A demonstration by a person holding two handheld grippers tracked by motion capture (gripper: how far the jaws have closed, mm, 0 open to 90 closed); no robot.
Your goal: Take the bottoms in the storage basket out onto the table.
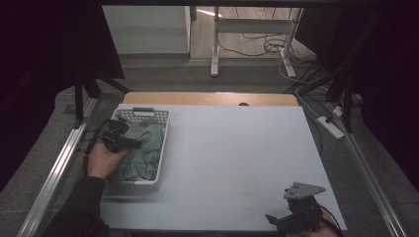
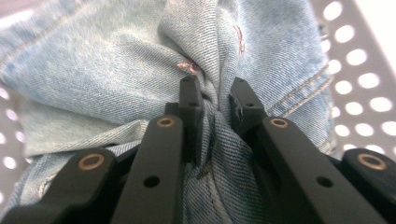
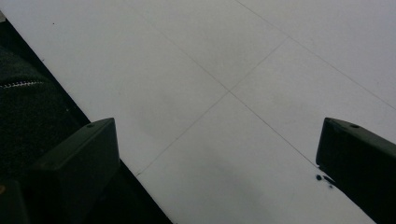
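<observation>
A light blue pair of jeans lies bunched in a white perforated basket at the table's left side. My left gripper is over the basket, shut on a raised fold of the jeans; in the left gripper view the denim is pinched tight between both fingertips. My right gripper rests near the table's front right edge with its jaws wide apart over bare white tabletop, nothing between them.
The white table stretches wide between the basket and my right gripper. A wooden strip runs along its far edge. Metal rails flank the table. A dark sleeve lies by the near edge.
</observation>
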